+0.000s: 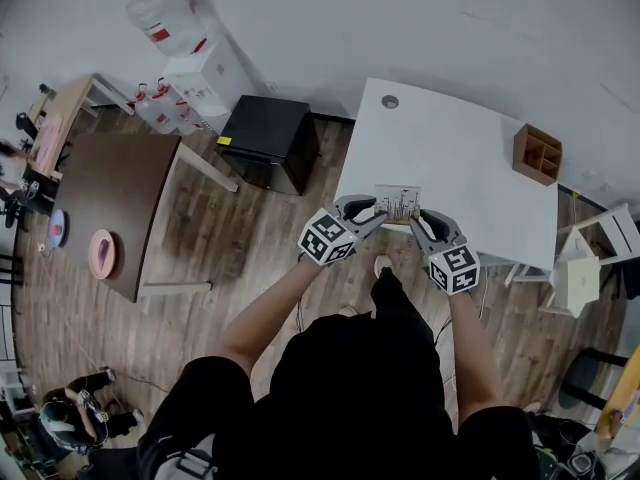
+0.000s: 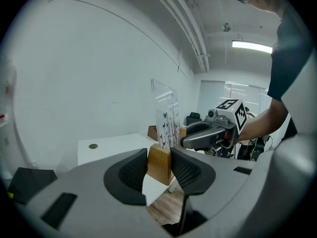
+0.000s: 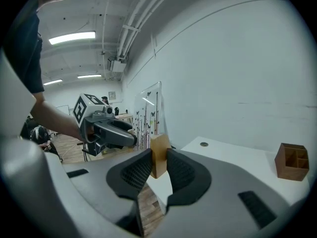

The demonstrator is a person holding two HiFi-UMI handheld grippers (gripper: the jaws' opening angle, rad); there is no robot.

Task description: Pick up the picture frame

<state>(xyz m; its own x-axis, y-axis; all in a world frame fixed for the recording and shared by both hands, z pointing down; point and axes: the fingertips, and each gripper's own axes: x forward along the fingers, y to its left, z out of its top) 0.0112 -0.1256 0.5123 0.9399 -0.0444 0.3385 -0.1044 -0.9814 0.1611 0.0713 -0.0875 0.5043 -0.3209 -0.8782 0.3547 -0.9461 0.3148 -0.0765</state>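
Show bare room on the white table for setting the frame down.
White table is bare across its middle, between the grommet hole at the far left and the wooden organizer at the right corner. Crowded at the near edge, where the left gripper and right gripper hold the picture frame.

- Left gripper (image 2: 159,157): jaws closed on the wooden base (image 2: 158,168) at one end of the picture frame (image 1: 397,203), pads pressing both faces.
- Right gripper (image 3: 158,156): jaws clamped likewise on the opposite end of that base, facing its counterpart.
- Both tips: angled inward and slightly downward, over the near edge of the table (image 1: 470,158).
- Forearms (image 1: 262,318): bare, stretched forward from the torso, converging toward the held piece.
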